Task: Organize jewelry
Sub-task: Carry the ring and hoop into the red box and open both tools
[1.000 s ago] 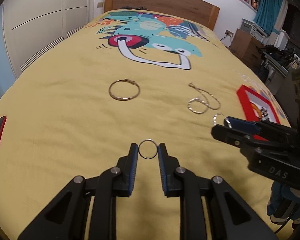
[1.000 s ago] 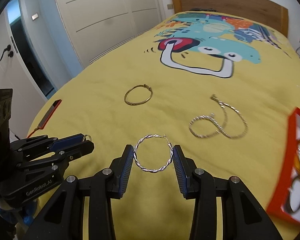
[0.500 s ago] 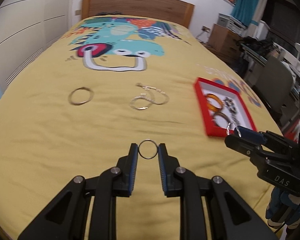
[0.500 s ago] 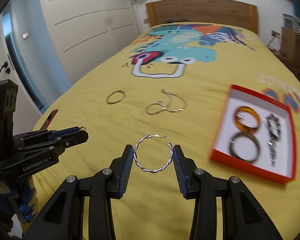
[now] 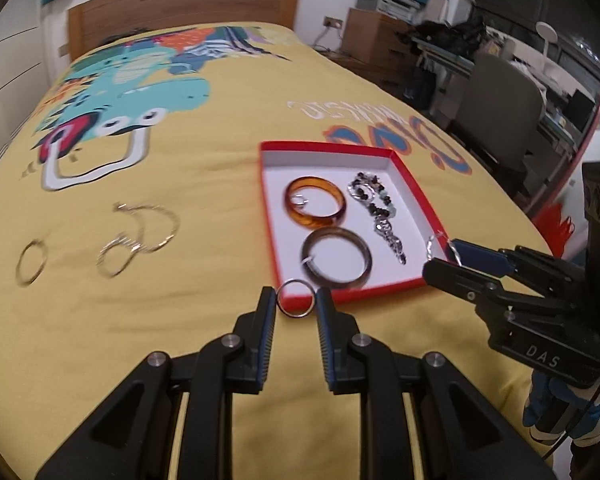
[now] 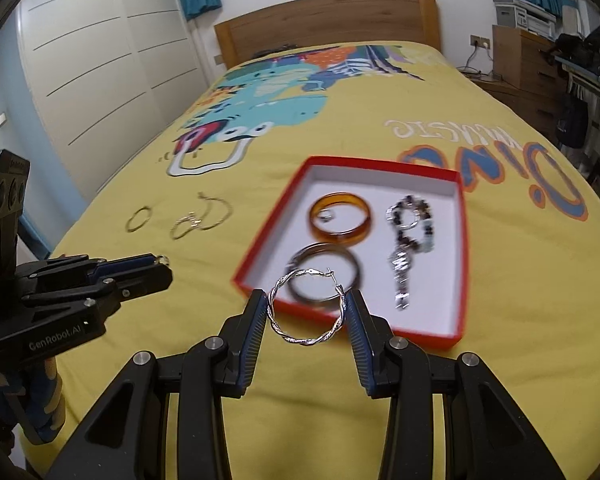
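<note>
Silver twisted hoop pinched across its width in right claw, small ring in left claw. Both light, thin, prob slippery; hoop bends easily, keep grip gentle.

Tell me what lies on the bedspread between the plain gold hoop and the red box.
In the left wrist view, two linked hoop earrings lie between the plain gold hoop and the red box.

Loose hoops on the bed smeared by blur, beaded piece in the red box indistinct, gloved hand cut off at the edge
</note>
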